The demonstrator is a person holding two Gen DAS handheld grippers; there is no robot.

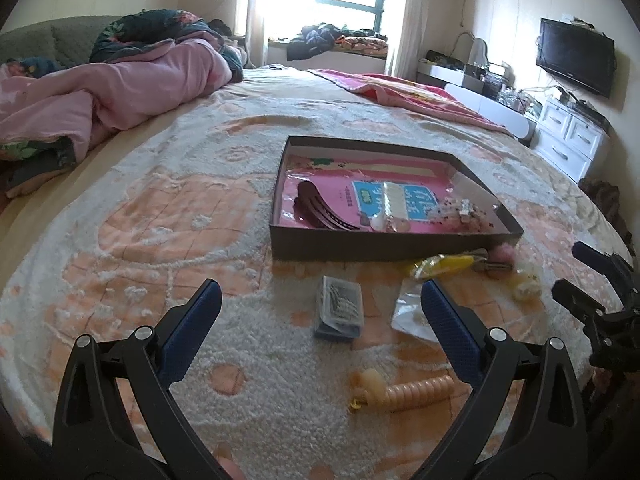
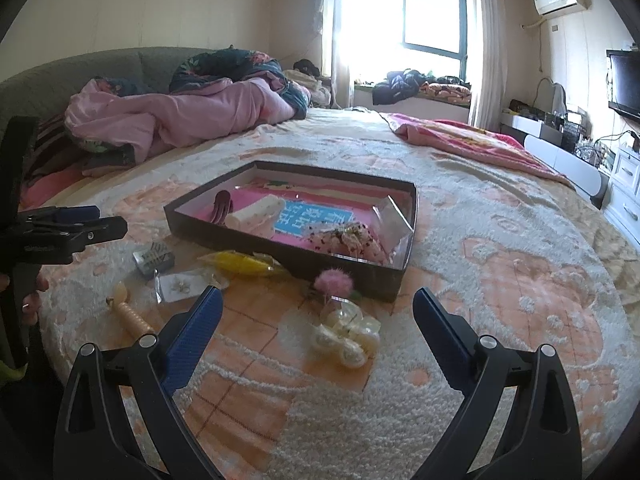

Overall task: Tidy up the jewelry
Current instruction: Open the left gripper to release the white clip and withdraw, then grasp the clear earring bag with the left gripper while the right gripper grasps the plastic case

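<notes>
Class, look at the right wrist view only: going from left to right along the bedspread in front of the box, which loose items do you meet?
Small clear case of clips → beige spiral hair clip → clear packet with earrings → yellow packet → pink pompom → pearly bow clip.
</notes>
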